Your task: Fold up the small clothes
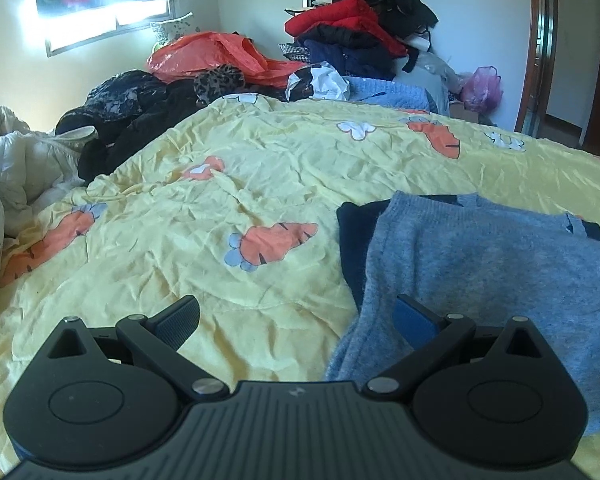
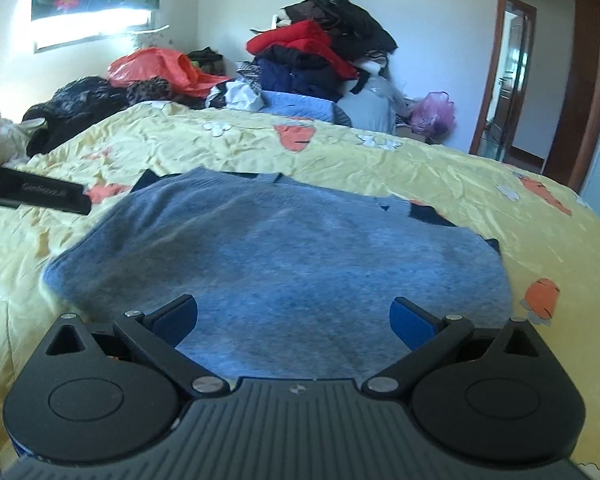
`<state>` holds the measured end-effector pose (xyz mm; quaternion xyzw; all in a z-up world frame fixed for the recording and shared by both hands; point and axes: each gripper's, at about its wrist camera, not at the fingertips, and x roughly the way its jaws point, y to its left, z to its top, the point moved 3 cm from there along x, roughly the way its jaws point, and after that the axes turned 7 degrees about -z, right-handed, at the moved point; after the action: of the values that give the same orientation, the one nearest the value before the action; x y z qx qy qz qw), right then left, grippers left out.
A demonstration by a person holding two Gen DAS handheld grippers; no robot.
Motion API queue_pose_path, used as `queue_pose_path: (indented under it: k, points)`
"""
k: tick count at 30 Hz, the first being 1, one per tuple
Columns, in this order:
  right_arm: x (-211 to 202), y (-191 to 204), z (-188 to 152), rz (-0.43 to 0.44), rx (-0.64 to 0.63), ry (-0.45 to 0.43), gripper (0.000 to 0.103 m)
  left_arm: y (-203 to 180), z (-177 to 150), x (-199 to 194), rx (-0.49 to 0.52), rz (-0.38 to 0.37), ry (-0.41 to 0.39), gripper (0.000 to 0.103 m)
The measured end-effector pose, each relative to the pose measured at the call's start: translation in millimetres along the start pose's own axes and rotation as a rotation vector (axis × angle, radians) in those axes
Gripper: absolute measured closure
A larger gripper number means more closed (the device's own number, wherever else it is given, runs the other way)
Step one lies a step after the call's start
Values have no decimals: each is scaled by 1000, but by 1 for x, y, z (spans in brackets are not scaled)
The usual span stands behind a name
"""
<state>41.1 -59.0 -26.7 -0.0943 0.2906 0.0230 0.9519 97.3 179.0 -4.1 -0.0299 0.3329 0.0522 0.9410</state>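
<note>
Both claws, left (image 1: 298, 322) and right (image 2: 294, 320), gape wide and empty over a fuzzy grey knit sweater (image 2: 284, 264) on crinkled yellow quilt (image 1: 228, 184).

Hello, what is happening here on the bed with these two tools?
A person is folding small clothes with a handheld gripper in each hand. A grey-blue knit sweater lies flat on the yellow carrot-print quilt, with dark navy fabric showing at its edges. The right gripper is open above the sweater's near part. The left gripper is also open, at the sweater's left edge. Neither holds anything. A pile of other clothes sits at the far side.
</note>
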Motion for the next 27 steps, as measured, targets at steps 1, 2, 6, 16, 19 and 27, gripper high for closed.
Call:
queue_pose_path:
  k: [1,2,6,16,19,27]
  points:
    - [0,3,0,3,-7,0,0,0,1,1,7,6,-2,0]
    - [0,7,1,7,-13,-1,0,0,2,1,15,14,-4,0]
    - [-1,18,2,25,-32,-2,0,1,6,5,39,39,-4,0]
    - [4,45,3,48,-88,-4,0,5,18,27,91,114,48,0]
    - [5,49,3,60,-86,1,0,4,21,28,95,117,38,0]
    - [3,62,4,51,-145,-19,0,-2,26,32,113,105,35,0]
